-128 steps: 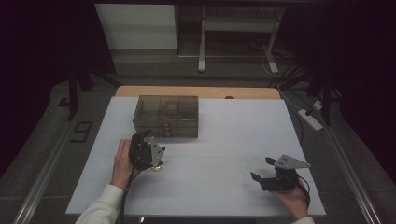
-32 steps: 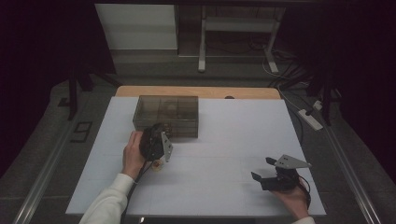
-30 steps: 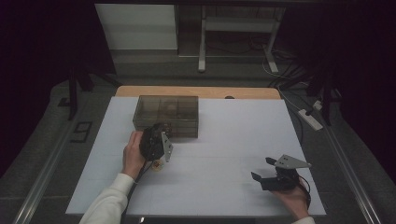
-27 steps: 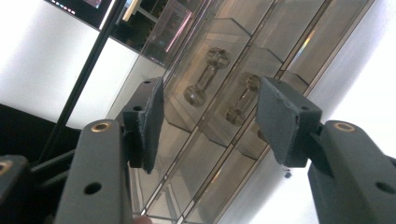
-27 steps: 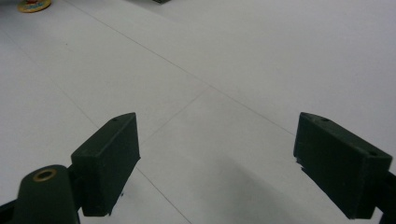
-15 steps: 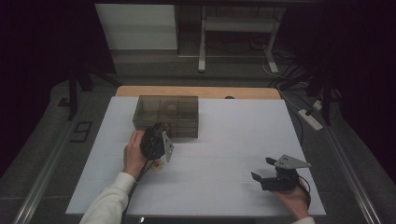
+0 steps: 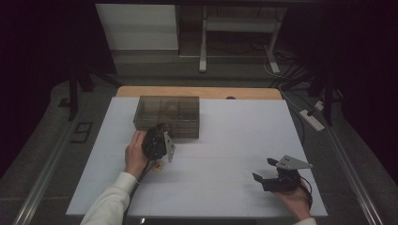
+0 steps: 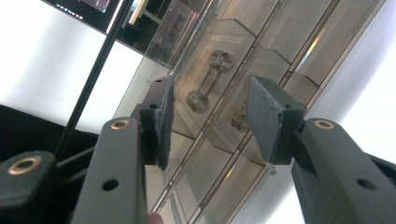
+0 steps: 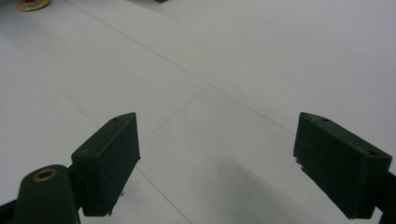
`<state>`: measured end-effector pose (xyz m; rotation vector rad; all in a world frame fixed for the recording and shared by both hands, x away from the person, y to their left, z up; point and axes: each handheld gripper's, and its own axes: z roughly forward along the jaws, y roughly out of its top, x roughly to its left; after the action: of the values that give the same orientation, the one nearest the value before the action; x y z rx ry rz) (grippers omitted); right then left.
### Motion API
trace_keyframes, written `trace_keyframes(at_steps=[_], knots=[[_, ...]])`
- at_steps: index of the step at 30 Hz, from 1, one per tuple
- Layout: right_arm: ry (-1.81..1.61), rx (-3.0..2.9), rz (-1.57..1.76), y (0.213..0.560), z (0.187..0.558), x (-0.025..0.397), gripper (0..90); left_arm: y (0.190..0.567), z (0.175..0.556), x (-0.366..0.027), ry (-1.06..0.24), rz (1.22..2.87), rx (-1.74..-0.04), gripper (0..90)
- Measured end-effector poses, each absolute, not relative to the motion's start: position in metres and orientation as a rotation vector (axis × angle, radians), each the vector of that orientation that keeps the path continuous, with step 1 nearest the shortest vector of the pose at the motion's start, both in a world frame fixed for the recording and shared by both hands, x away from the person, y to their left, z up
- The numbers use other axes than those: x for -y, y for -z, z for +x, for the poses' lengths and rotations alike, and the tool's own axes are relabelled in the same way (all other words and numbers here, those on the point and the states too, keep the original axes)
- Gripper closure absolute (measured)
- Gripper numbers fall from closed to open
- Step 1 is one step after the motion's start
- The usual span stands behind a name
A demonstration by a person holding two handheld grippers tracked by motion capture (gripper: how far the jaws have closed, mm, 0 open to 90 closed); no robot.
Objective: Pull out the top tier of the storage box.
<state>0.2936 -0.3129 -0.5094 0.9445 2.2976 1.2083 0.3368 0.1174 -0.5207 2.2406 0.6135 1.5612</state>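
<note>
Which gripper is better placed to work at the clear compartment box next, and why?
Left. The left gripper hangs open right at the clear compartment box; the right gripper sits open far across the table.

The high view looks forward and down over the whole desk (image 7: 225, 154). The left gripper view sits close against the smoked box (image 8: 243, 70), which the high view shares (image 7: 166, 115); the right gripper view skims low over bare desk.

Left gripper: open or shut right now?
Open. The left gripper has a clear gap between its jaws, with the box seen through it.
</note>
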Motion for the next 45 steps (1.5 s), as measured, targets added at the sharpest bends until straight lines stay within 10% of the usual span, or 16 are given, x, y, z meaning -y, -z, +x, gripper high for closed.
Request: trace_keyframes(at_steps=[45], knots=[[-1.215, -2.296, 0.948, 0.5092, 0.2931, 0.3132, 13.9, 0.5266, 0.3433, -0.1138, -1.669, 2.211, -0.597, 73.4]])
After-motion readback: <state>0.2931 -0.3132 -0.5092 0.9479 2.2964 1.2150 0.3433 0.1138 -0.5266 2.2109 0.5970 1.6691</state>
